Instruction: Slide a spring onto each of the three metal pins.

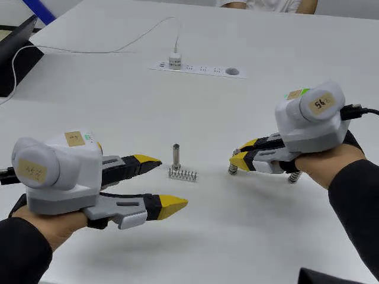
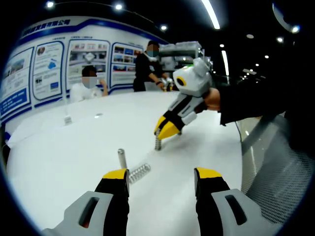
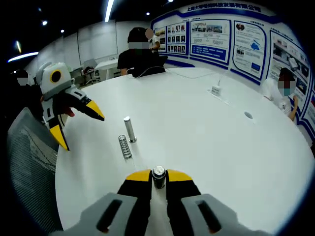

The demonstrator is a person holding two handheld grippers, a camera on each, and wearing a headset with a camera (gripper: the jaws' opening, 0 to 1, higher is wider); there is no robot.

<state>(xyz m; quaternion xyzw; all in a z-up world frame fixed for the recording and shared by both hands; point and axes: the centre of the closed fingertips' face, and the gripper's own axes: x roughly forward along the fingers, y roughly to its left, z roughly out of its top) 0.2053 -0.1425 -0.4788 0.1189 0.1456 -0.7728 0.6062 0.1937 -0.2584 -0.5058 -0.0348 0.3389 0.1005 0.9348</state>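
Right hand-held gripper (image 1: pixel 239 160) seemingly clamps a pin (image 3: pixel 158 173).

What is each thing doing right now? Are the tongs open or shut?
Left tongs: open, empty.
Right tongs: shut on held pin.
Held pin: upright, spring around it.
Middle pin: upright, bare.
Loose spring: lying flat beside middle pin.
Charger: plugged into power strip.

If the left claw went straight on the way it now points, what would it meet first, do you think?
Probably the loose spring lying beside the upright pin, just ahead of the left claw; depth is hard to judge.
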